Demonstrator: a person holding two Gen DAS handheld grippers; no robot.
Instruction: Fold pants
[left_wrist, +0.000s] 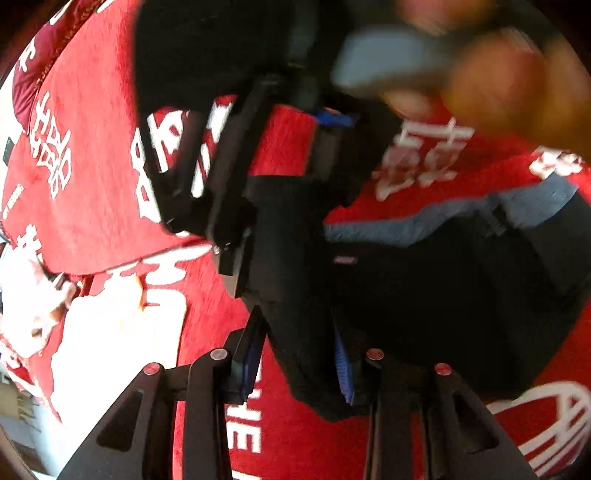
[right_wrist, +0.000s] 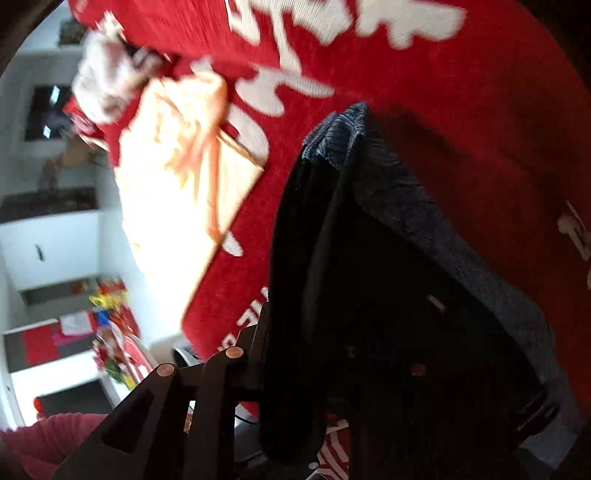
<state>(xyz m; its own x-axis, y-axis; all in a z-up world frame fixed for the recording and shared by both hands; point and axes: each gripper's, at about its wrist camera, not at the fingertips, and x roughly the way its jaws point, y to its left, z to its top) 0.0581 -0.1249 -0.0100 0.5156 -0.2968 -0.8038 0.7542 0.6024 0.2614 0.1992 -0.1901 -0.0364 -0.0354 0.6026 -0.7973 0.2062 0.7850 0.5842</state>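
Observation:
The black pants (left_wrist: 424, 295) with a grey waistband (left_wrist: 443, 218) lie bunched on a red cloth (left_wrist: 92, 221) with white lettering. My left gripper (left_wrist: 295, 332) is shut on a fold of the black fabric, which is pinched between its blue pads (left_wrist: 251, 354). My right gripper (left_wrist: 277, 221) reaches down into the same fold just beyond, with a blurred hand (left_wrist: 498, 92) behind it. In the right wrist view the pants (right_wrist: 388, 295) and waistband (right_wrist: 424, 206) drape over my right gripper (right_wrist: 314, 354). The fabric hides its pads, and its drawn-in linkage (right_wrist: 236, 352) shows the jaws closed on the fabric.
A cream garment with an orange cord (right_wrist: 177, 177) lies on the red cloth (right_wrist: 443, 92) to the left, also seen as a cream garment (left_wrist: 110, 332). Beyond the cloth's edge are white shelves with colourful items (right_wrist: 103, 325). A pink sleeve (right_wrist: 44, 435) is at the lower left.

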